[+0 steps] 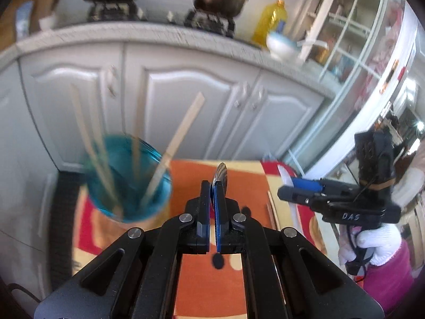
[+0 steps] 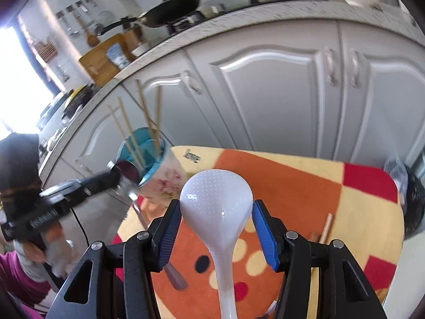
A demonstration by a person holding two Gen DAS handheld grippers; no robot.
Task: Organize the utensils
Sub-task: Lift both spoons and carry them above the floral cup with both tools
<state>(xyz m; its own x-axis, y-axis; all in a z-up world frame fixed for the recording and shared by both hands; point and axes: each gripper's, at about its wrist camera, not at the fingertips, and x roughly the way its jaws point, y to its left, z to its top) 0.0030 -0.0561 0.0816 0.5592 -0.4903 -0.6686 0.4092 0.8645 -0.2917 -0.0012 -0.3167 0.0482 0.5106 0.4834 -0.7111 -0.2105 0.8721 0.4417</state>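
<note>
While blurred in both views, stands upright on the orange, red and cream patterned mat (image 1: pixel 239 170): a blue-lined cup (image 1: pixel 127 180) holding several wooden chopsticks (image 1: pixel 175 143), tips down inside, tops fanned out above the rim against the white cabinet doors (image 1: pixel 186 101). Seen from the right wrist as the same cup (image 2: pixel 148 159) near the mat's far left corner, chopsticks (image 2: pixel 132 138) leaning apart.

Left gripper (image 1: pixel 212 186) pinched fully together on a metal spoon (image 1: pixel 221 175); bowl seen edge-on, poking just past the fingertips, long axis running along the fingers and away from the camera. From the right wrist, same left gripper (image 2: pixel 117 178) beside the cup, spoon bowl (image 2: pixel 130 171) just in front of the cup's wall, handle hanging down toward the mat; contact with the cup cannot be told through the blur.

Right gripper (image 2: pixel 216 207) set about half apart, clamped on a white plastic rice paddle (image 2: pixel 216 199): blue pads (image 2: pixel 261 228) pressing both sides of the dimpled head at its lower, narrowing part, head pointing forward past the fingertips, handle running straight back under the camera. Held above the mat. From the left wrist, right gripper (image 1: pixel 287 186) at right, white paddle (image 1: pixel 285 178) between its fingers, gloved hand (image 1: pixel 377 244) on the grip.

Lying loose on the mat near its right edge: one more chopstick (image 2: pixel 326 227).
</note>
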